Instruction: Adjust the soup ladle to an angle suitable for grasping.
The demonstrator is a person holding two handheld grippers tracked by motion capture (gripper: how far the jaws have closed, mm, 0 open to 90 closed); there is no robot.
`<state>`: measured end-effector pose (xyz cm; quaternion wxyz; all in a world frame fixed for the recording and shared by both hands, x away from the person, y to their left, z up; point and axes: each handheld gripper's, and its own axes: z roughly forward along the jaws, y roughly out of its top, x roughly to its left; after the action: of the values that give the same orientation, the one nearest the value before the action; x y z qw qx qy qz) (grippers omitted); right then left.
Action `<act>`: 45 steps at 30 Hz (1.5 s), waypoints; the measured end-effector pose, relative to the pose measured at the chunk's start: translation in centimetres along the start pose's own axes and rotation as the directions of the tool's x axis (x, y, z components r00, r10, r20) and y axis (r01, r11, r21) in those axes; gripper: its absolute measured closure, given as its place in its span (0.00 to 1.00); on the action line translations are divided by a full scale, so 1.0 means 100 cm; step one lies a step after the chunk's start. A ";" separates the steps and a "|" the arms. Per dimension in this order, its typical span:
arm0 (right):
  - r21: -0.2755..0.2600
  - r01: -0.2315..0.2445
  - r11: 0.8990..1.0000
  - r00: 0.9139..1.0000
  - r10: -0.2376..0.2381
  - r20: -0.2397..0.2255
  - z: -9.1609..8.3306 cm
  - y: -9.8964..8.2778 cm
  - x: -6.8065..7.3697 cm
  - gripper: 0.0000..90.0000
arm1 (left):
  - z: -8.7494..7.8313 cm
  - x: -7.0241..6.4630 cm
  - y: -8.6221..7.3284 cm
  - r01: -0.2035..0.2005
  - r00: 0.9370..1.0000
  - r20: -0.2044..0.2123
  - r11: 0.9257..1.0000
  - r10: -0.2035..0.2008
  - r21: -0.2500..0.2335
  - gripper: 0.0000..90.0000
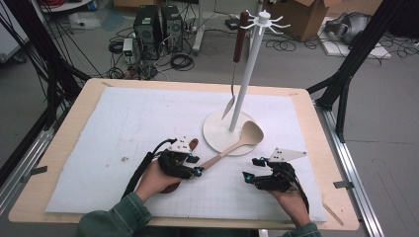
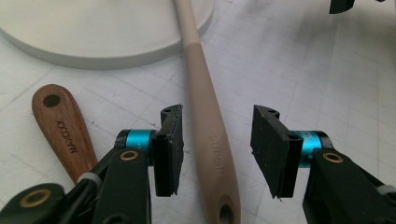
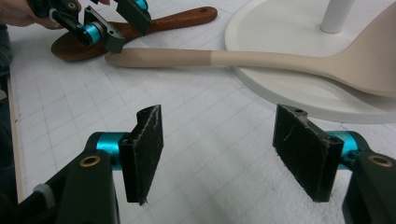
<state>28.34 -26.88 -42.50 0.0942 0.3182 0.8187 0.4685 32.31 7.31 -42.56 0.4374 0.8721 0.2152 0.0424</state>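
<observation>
half the brown spatula (image 1: 174, 183) under left hand (image 1: 157, 178)

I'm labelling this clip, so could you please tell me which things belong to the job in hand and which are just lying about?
In the job:
- beige spoon, handle between the open left hand-held gripper
- white hanging stand, spoon bowl resting on its base

Lying about:
- brown wooden utensil beside the spoon
- tool already hung on the stand
- right hand-held gripper, open over bare mat
</observation>
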 end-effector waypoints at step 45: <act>0.012 0.040 0.999 0.999 -0.040 -0.010 0.001 0.018 0.012 0.38 | 0.007 -0.012 0.001 -0.054 0.998 0.017 0.990 0.052 0.130 0.73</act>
<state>28.22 -25.40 -40.86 0.0979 0.3001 0.8282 0.4631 31.48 6.23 -42.81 0.3798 0.9044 0.1913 0.0339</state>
